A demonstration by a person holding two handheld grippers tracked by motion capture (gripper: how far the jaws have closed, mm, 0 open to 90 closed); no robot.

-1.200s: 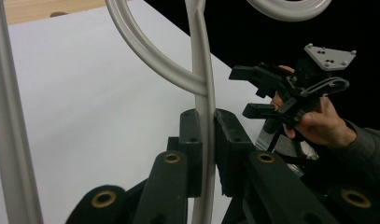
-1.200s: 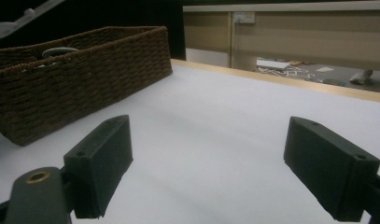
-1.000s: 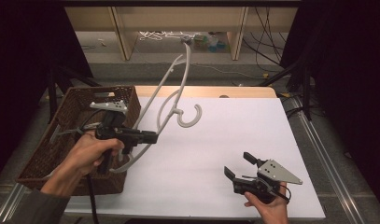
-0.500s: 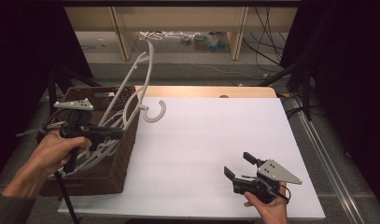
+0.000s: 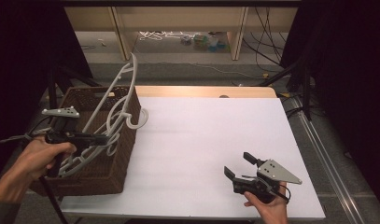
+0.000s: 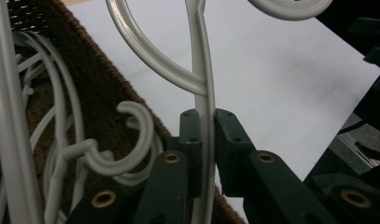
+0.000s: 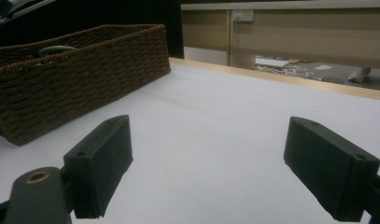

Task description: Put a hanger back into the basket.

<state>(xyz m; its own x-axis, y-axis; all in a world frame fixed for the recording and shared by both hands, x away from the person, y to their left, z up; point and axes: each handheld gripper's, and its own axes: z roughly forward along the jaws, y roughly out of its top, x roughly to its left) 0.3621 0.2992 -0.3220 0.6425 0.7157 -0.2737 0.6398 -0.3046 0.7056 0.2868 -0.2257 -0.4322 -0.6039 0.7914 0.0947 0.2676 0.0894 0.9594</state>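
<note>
No readable writing shows on anything. The left gripper [image 5: 103,139] is clamped on the thin bar of a white plastic hanger [image 6: 202,93], held tilted over the brown wicker basket [image 5: 124,163] at the table's left edge, where more hangers [image 6: 61,140] lie. The right gripper [image 5: 240,165] rests with jaws wide apart and empty on the white tabletop [image 5: 201,135], open between basket and gripper.

Centre and right of frame: bare white surface [image 5: 211,140], open passage. Left: wicker basket [image 5: 124,154], hangers [image 5: 110,122] rising above its rim.
</note>
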